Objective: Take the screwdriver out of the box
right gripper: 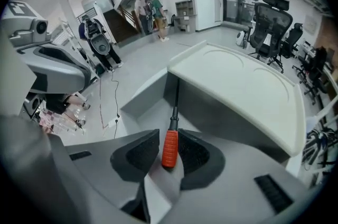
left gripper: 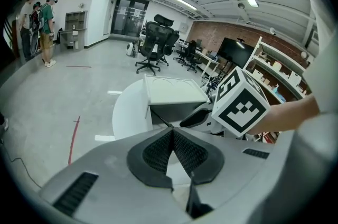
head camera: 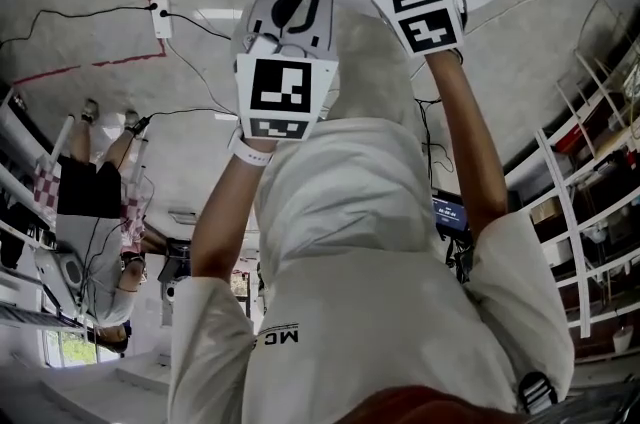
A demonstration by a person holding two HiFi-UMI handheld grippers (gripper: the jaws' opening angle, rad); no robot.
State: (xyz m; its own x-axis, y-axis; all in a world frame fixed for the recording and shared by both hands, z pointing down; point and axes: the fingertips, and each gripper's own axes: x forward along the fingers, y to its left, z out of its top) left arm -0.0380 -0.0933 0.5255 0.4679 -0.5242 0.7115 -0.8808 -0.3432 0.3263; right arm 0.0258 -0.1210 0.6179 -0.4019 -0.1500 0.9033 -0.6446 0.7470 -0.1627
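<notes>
Where the screwdriver (right gripper: 169,147) is: pinched by its orange handle between the right gripper's fingers. Its dark shaft runs straight on from them into the open box, and the tip lies at the inner wall just under the lid's edge.
Right gripper (right gripper: 169,134): fingers (right gripper: 193,154) closed on the handle, one pad on each side; held in front of the box's open side.
Box (right gripper: 156,108): pale grey, lid (right gripper: 237,85) up and slanting over the cavity; it stands on the tabletop.
Left gripper (left gripper: 172,130): fingers (left gripper: 156,151) pressed together, tips touching, nothing between them; held just beside the right gripper and pointing at the box.
Marker cube (left gripper: 240,102): on the right gripper, at the box's right in the left gripper view.
Tabletop (left gripper: 127,112): round and white, with bare top between the box and its left edge in the left gripper view.
Floor (left gripper: 47,106): grey concrete with a red line (left gripper: 74,139) beyond the tabletop's left edge.
Room: black office chairs (left gripper: 154,40) behind the box, and people (left gripper: 42,19) standing by the far left wall.
</notes>
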